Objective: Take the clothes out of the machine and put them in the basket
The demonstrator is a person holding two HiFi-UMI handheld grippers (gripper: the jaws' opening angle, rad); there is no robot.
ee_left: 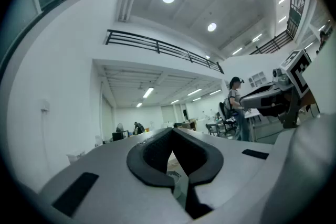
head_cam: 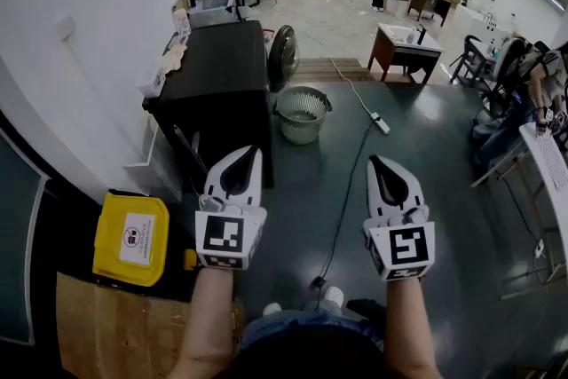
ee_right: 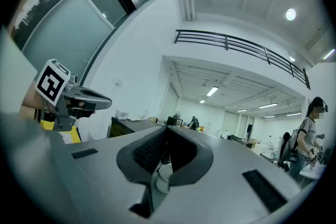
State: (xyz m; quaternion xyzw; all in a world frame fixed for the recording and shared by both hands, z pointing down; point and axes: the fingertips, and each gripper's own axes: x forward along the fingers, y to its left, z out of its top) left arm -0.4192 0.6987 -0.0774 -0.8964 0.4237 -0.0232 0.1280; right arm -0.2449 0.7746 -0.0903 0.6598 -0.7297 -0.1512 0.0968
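Yellow box [head_cam: 131, 238]: lies on the floor at the far left, by the dark wall panel, with a white label on its lid.
Machine [head_cam: 217, 89]: black and boxy, standing along the white wall. Small pale items lie on the far end of its top. A round grey disc [head_cam: 282, 58] stands at its far right corner. Its inside cannot be seen from here.
Left gripper [head_cam: 247, 153]: held level in front of the person, jaws pressed fully together with nothing between them. Its tip points at the near right corner of the machine.
Basket [head_cam: 302, 93]: round, pale and slatted, upright on the dark green floor just beside the machine's right side, below the disc.
Power strip [head_cam: 380, 122]: white, on the floor to the right of the basket. A black cable [head_cam: 348, 191] runs from it back between the two grippers.
Right gripper [head_cam: 377, 161]: level, alongside the left one and well apart from it, jaws closed tight and holding nothing.
Desk [head_cam: 406, 49]: brown, farther back on the right.
Person [head_cam: 543, 82]: at the right edge, leaning over a white table.
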